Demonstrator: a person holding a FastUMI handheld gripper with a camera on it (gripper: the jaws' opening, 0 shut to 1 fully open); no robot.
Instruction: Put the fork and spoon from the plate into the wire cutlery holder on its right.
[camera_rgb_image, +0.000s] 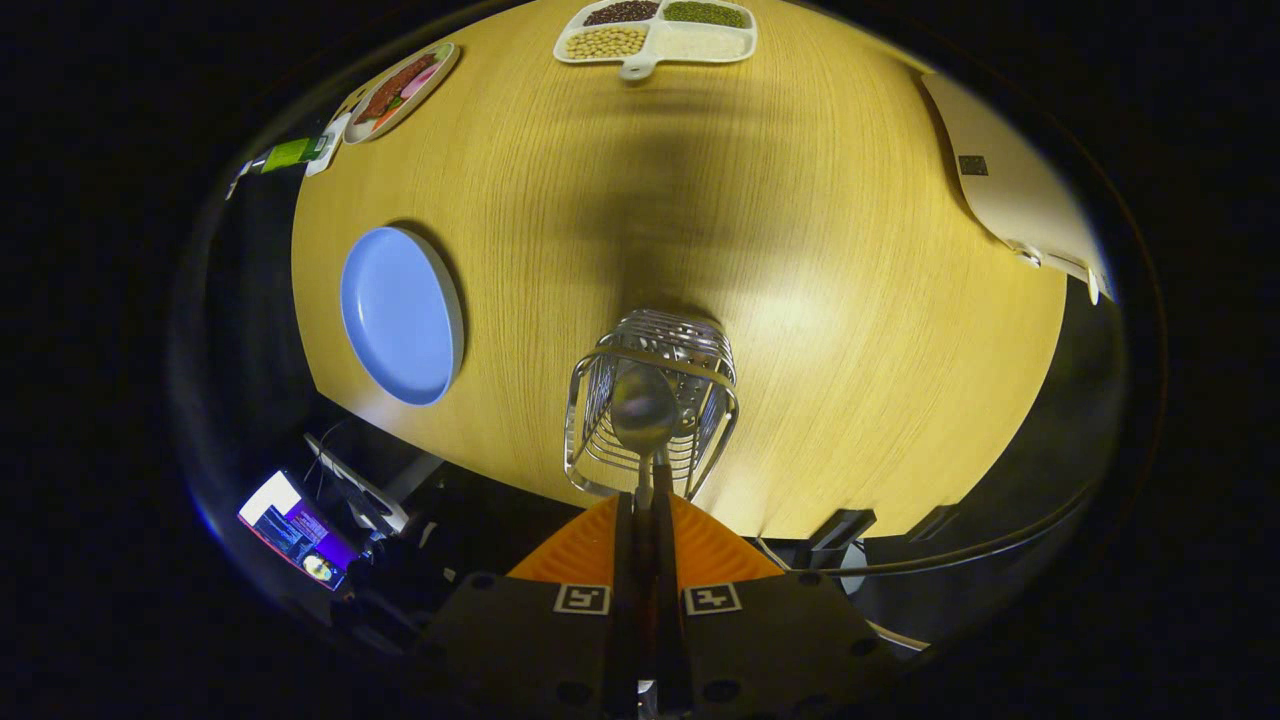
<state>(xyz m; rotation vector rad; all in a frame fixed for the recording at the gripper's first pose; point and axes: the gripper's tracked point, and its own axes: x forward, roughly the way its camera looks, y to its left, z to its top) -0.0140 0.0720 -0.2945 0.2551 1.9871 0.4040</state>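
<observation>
1. One gripper (648, 490), its orange fingers (590, 550) pressed together on the handle of a spoon (643, 408); grip is firm, no gap visible between them.
2. Spoon bowl sits just ahead of the fingertips, over the open top of the wire cutlery holder (655, 400). Whether the bowl is already inside the rim or just above it, I cannot tell.
3. Holder stands on the wooden counter (820, 300) near its closer edge, at 12 o'clock from the fingers, directly ahead.
4. Blue plate (400, 315) lies at about 10 o'clock from the holder, well apart from it, near the counter's edge. Its surface looks bare.
5. Far side of the counter, at 12 o'clock beyond the holder: a white divided tray (655, 35) with beans and grains in separate compartments.
6. At about 11 o'clock, further off than the blue plate: an oval dish (402, 90) holding food, and a small green item (290, 153) just beside it.
7. At 2 o'clock, a pale flat board (1010, 180) rests at the counter's edge.
8. Dark shadow falls on the counter beyond the holder.
</observation>
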